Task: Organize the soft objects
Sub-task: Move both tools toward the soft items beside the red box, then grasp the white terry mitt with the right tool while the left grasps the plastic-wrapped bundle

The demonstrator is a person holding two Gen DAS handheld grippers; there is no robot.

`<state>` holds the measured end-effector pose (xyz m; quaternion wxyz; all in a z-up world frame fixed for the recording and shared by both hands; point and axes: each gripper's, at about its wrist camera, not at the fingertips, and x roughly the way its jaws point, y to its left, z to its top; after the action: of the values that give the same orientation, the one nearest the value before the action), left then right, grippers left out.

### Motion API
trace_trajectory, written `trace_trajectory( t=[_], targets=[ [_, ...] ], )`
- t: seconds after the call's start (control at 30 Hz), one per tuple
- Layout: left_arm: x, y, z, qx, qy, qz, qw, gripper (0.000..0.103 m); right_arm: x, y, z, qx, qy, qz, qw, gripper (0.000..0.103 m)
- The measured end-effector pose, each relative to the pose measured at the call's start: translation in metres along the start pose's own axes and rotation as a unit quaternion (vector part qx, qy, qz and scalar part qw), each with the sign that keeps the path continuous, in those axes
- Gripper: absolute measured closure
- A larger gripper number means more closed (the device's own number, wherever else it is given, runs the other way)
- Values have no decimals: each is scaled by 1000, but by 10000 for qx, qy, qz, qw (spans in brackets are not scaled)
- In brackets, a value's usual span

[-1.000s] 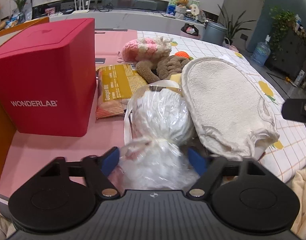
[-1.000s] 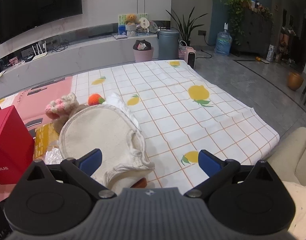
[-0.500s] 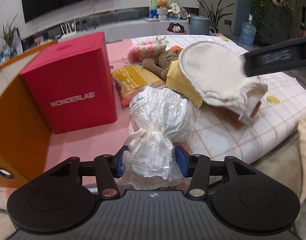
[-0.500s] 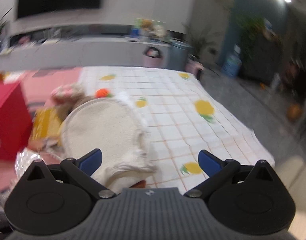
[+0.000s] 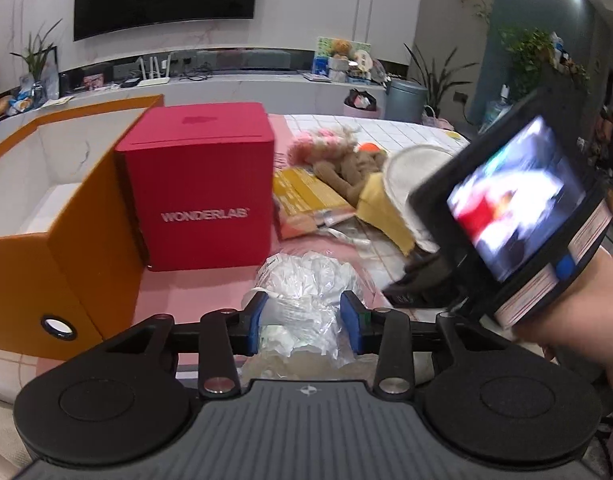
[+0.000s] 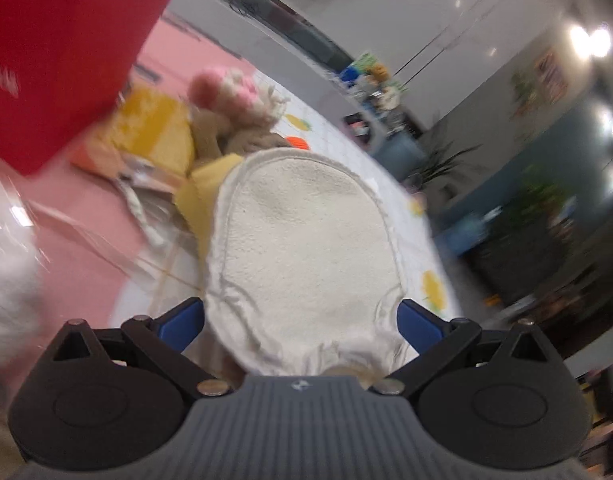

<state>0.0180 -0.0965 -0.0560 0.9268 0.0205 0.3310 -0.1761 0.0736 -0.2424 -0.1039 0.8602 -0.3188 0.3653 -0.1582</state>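
Half of cream mitt [image 5: 406, 168] hidden behind right gripper [image 6: 300, 322]

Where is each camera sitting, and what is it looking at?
Left wrist view: sits on the left gripper, looking along its closing blue fingers at the crinkly clear plastic bag of white stuffing between them; the person's right hand shows too.
Right wrist view: sits on the right gripper, tilted, looking at the cream terry-cloth mitt between its wide-apart fingers; no hand shows.
Both views share the red WONDERLAB box, the mitt and the pink fluffy toy.
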Motion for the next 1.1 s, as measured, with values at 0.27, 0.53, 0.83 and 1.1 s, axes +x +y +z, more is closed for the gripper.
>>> trace_trajectory(
  t=[0.27, 0.53, 0.83, 1.1],
  targets=[
    [11, 3, -10, 171, 116, -104, 9997, 41, -5, 19, -4, -573, -148, -533, 9968, 4],
    [31, 18, -17, -225, 232, -299, 9990, 11, 1, -1, -6, -459, 213, -398, 9979, 78],
    [38, 5, -31, 459, 108, -251, 9986, 41, -4, -47, -2, 729, 261, 491, 9958, 99],
    [39, -5, -33, 848, -15, -185, 9962, 42, -19, -128, -19, 3126, -122, 2241, 9230, 100]
  ],
)
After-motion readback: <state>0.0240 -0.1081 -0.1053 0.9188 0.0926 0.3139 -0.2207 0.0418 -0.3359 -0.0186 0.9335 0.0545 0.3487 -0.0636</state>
